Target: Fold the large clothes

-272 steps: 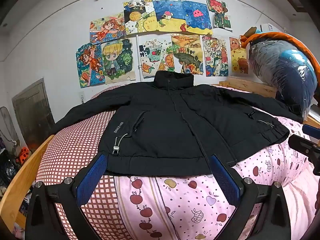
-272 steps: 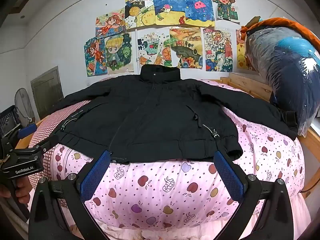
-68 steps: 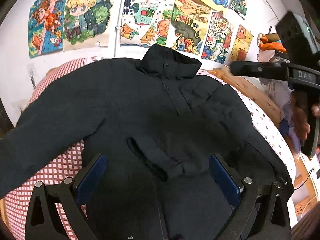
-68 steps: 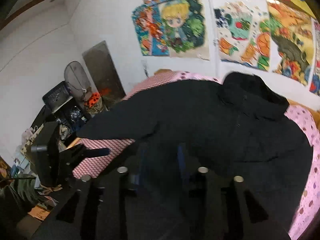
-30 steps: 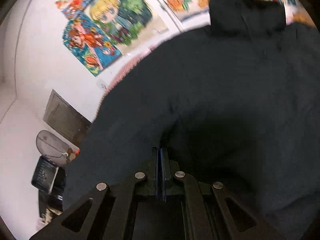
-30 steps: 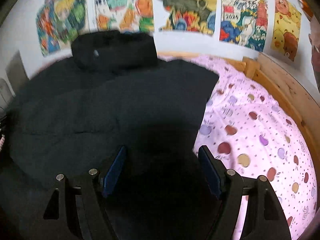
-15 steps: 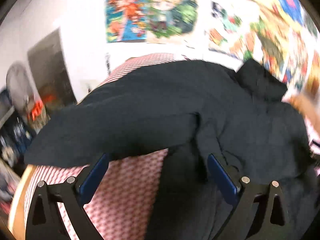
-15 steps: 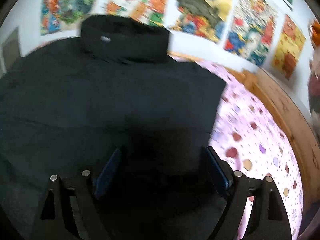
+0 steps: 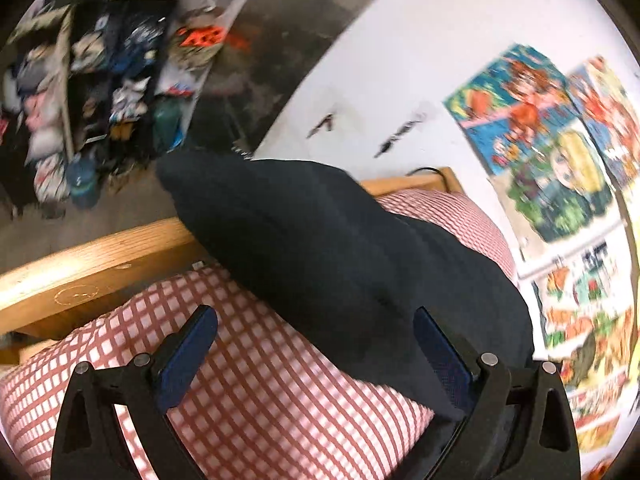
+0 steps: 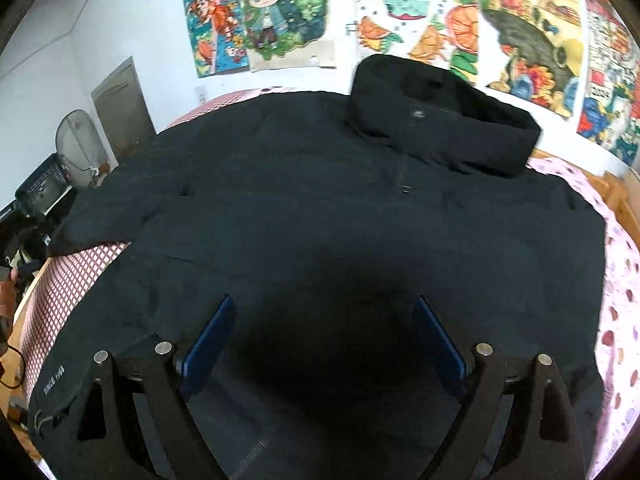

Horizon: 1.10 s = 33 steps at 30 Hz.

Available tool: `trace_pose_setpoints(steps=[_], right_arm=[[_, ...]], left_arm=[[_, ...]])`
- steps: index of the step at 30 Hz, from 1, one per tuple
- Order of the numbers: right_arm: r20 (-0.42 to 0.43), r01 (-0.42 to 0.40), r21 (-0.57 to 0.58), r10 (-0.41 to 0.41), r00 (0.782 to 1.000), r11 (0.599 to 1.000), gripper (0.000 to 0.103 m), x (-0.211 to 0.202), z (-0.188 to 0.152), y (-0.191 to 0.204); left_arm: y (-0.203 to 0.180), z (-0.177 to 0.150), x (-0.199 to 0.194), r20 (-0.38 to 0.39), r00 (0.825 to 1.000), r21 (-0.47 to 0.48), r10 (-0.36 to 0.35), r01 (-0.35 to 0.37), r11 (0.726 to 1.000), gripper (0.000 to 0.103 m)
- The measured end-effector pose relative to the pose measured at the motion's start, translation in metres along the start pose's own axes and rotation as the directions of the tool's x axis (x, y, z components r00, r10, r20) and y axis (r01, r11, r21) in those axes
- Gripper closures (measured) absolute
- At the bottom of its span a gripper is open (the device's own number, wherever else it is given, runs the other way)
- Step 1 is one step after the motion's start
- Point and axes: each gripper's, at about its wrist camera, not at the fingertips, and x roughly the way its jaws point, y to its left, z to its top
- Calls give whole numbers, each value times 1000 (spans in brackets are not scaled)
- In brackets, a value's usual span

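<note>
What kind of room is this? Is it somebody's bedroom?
Most likely a bedroom, perhaps a child's. A black jacket lies spread on a wooden-framed bed with pink patterned bedding, and colourful cartoon drawings cover the wall behind it.

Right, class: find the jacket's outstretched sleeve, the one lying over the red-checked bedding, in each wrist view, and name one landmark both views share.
Left wrist view: the sleeve runs diagonally through the centre, its cuff past the wooden bed rail.
Right wrist view: the sleeve lies at middle left, ending above the checked bedding.
Shared landmark: the blond-haired cartoon poster on the wall.
</note>
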Motion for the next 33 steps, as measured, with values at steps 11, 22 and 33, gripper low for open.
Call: trace_pose_setpoints(steps=[11, 22, 33], right_arm=[[-103, 21, -4, -21, 994, 1000, 16, 56, -17, -2], [17, -6, 136, 4, 1000, 991, 16, -3, -28, -47], [52, 101, 356, -127, 991, 929, 16, -41, -54, -172]], left_arm=[[-41, -5, -14, 160, 987, 233, 24, -62, 970, 100], [-201, -107, -149, 173, 801, 883, -572, 132, 451, 100], [-230, -342, -116, -300, 889, 913, -347, 162, -373, 98]])
